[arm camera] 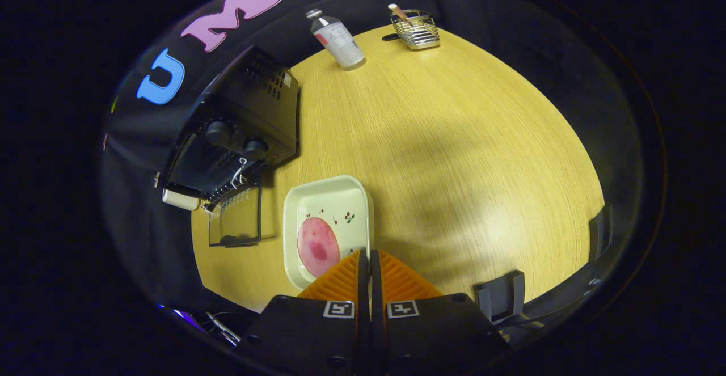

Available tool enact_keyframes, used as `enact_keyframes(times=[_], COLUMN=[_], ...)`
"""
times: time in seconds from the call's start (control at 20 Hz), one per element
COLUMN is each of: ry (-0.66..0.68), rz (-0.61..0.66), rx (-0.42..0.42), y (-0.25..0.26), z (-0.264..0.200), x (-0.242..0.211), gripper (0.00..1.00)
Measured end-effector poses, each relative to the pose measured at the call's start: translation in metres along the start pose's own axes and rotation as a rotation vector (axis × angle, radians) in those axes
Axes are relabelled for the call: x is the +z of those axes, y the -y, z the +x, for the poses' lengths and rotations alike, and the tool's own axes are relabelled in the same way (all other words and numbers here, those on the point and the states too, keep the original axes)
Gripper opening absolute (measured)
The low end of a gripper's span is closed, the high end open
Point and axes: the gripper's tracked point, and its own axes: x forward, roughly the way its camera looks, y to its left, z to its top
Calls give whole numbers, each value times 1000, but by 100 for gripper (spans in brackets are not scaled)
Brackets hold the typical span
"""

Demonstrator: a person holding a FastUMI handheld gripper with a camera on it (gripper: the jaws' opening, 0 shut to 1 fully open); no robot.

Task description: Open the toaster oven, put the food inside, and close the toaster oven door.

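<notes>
1 plate, 1 ham slice

From the gripper, its orange fingers pressed together, the wooden surface lies open from 12 to 3 o'clock. At 11 o'clock a white plate with a pink slice sits just ahead. Beyond it at 10 o'clock, the toaster oven stands with its glass door folded down onto the surface. A bottle and wire basket stand far off near 12.
</notes>
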Motion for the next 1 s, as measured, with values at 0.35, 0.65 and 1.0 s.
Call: enact_keyframes(times=[0.35, 0.65, 1.0], ry=[125, 175, 234], rz=[163, 262, 293], rx=[64, 145, 182], y=[-54, -127, -216], z=[-51, -43, 11], x=[-7, -18, -12], gripper=[6, 6, 6])
